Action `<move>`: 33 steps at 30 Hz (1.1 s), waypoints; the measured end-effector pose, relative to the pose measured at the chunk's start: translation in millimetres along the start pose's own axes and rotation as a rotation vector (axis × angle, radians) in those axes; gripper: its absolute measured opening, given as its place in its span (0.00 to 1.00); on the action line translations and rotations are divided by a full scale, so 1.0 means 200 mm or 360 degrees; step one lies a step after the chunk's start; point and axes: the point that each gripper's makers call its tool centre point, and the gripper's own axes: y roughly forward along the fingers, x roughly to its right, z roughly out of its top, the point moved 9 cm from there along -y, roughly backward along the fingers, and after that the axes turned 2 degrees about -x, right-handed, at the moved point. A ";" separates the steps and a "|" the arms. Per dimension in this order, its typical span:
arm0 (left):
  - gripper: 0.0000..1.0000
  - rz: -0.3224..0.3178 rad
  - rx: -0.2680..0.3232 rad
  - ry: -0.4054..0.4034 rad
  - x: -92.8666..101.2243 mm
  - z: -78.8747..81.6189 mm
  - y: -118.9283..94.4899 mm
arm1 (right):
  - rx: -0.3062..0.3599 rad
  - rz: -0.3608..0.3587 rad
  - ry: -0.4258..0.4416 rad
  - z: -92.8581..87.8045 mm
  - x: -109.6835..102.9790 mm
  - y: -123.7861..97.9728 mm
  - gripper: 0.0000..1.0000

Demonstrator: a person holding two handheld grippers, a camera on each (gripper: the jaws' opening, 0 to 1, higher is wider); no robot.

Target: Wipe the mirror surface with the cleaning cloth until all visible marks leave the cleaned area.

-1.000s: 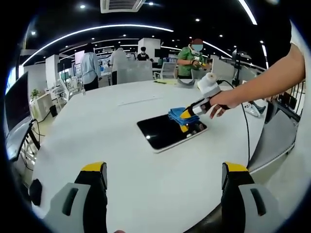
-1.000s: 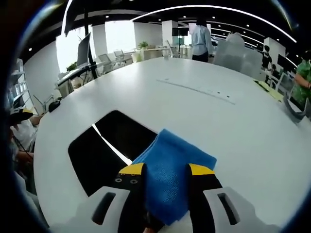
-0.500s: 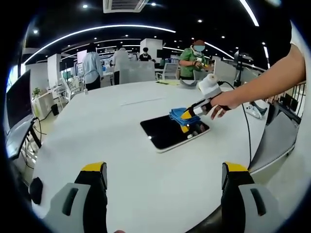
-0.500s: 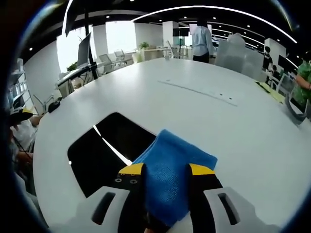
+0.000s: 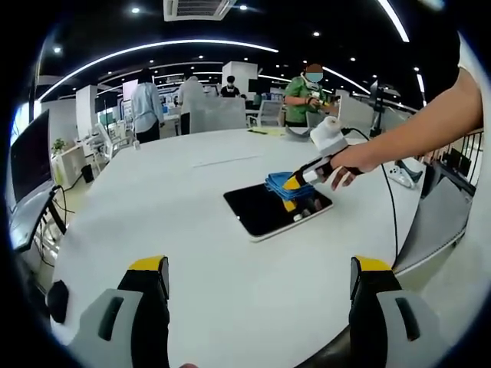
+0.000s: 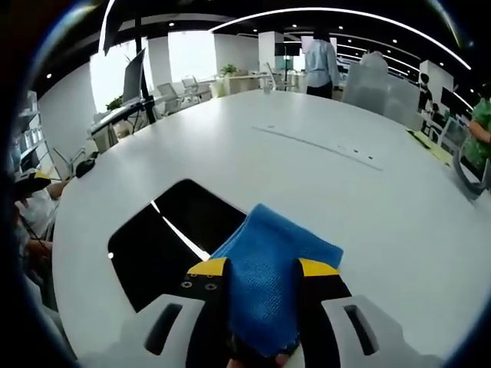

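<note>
A flat rectangular mirror (image 5: 272, 211) with a dark reflecting face lies on the white round table (image 5: 176, 230). In the right gripper view the mirror (image 6: 165, 241) reflects a bright ceiling light strip. My right gripper (image 6: 261, 272) is shut on a folded blue cloth (image 6: 268, 268), pressed on the mirror's near right part. From the left gripper view, the right gripper (image 5: 295, 184) and blue cloth (image 5: 278, 182) sit at the mirror's far right end, held by a person's hand (image 5: 349, 162). My left gripper (image 5: 261, 268) hovers open over the table's near edge, holding nothing.
A cable (image 5: 387, 207) runs across the table's right side. Several people (image 5: 307, 92) stand beyond the table among desks and chairs. A monitor (image 6: 132, 77) stands at the far left. The table edge (image 5: 414, 253) curves close on the right.
The left gripper view has shifted slightly, so the mirror sits a bit further right. The right gripper stays shut on the cloth on the mirror with hardly any movement.
</note>
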 end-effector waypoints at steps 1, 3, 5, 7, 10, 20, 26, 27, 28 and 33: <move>0.99 0.0001 0.0001 -0.0002 0.00 0.00 0.00 | -0.0001 -0.0001 0.0000 0.00 -0.01 0.00 0.31; 0.99 0.0002 -0.0001 -0.0001 -0.01 0.00 -0.01 | -0.0002 -0.0001 0.0000 0.01 -0.05 -0.01 0.31; 0.99 0.0003 -0.0001 0.0000 -0.01 0.00 -0.01 | -0.0002 0.0000 -0.0002 0.02 -0.06 0.00 0.31; 0.99 0.0005 0.0002 0.0000 -0.01 0.00 -0.01 | 0.0001 0.0000 -0.0002 0.03 -0.07 0.01 0.31; 0.99 0.0008 0.0007 -0.0003 -0.02 0.00 -0.02 | 0.0003 0.0002 -0.0004 0.03 -0.08 0.02 0.31; 0.99 0.0009 0.0008 0.0001 -0.02 -0.01 -0.02 | -0.0008 -0.0005 -0.0005 0.06 -0.12 0.04 0.32; 0.99 0.0009 0.0011 -0.0004 -0.03 -0.01 -0.02 | -0.0011 -0.0012 0.0003 0.07 -0.13 0.05 0.32; 0.99 0.0009 0.0011 -0.0004 -0.03 -0.01 -0.02 | -0.0011 -0.0011 0.0001 0.07 -0.14 0.05 0.32; 0.99 0.0008 0.0010 -0.0003 -0.03 -0.01 -0.02 | -0.0012 -0.0010 0.0002 0.08 -0.14 0.06 0.32; 0.99 0.0010 0.0011 -0.0008 -0.04 -0.01 -0.02 | -0.0014 0.0000 -0.0007 0.09 -0.15 0.08 0.32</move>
